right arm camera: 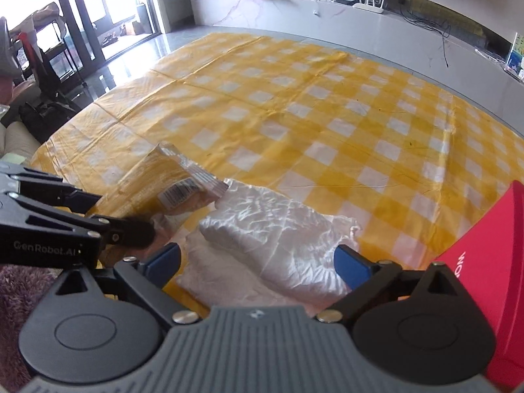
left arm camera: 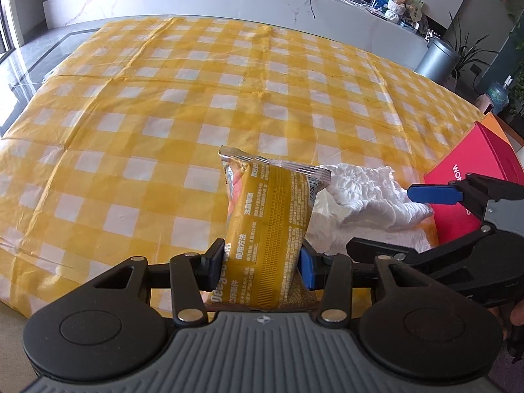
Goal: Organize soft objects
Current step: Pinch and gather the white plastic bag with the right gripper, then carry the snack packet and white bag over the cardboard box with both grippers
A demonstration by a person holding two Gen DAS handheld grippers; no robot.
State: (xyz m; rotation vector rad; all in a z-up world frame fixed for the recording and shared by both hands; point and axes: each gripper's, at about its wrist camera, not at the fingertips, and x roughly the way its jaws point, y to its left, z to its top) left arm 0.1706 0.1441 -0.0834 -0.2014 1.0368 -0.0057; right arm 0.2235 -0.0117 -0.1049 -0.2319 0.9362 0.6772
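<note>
Home living room, marble media ledge (right arm camera: 262, 9), router (right arm camera: 370, 1), houseplants (left arm camera: 465, 52), balcony doors (right arm camera: 82, 9)

So the wipes pack (left arm camera: 268, 226) stands on end between the left gripper (left arm camera: 258, 267) pads, over the tablecloth (left arm camera: 163, 104). Just right of it the crumpled cloth (right arm camera: 275, 239) lies on the tablecloth, between the right gripper (right arm camera: 258, 263) fingers. Box (right arm camera: 491, 278) sits further right, maybe touching the cloth.

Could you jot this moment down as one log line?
left gripper: shut on yellow packet | right gripper: open over white cloth | red box: beside cloth
</note>
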